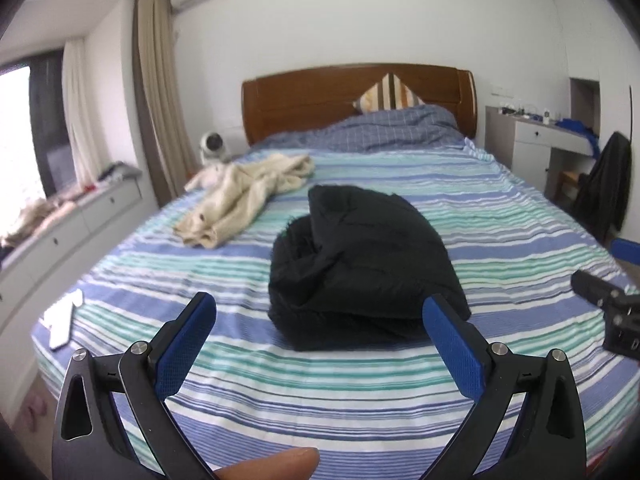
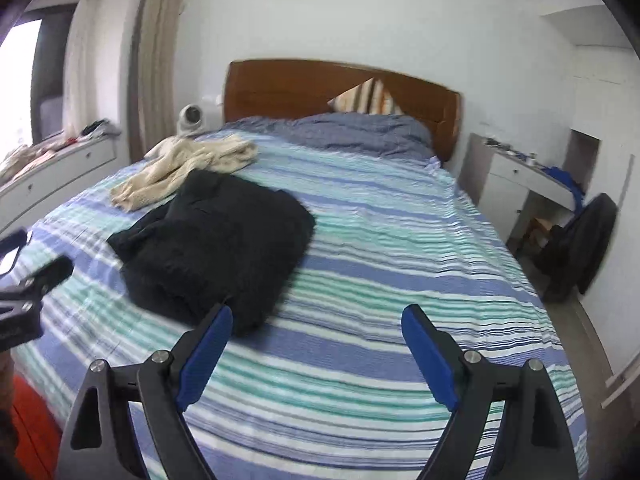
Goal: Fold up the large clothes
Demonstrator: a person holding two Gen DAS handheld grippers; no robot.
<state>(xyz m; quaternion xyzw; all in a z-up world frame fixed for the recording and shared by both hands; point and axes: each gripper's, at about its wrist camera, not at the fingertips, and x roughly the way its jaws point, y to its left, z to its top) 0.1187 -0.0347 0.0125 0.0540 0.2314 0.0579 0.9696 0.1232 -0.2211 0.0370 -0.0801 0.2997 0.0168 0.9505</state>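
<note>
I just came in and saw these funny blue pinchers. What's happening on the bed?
A person is folding clothes with a pincher tool in each hand. The black garment lies folded into a bundle on the striped bed sheet. The left gripper and right gripper are both open and hold nothing, hovering near the bed's foot. A cream garment lies crumpled and unfolded beyond the black one, so it probably comes next.

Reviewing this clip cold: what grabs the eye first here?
The black garment bundled in the middle of the striped bed, just beyond the open left gripper. Behind it to the left a cream garment lies crumpled. The right gripper is open too, holding nothing.
</note>
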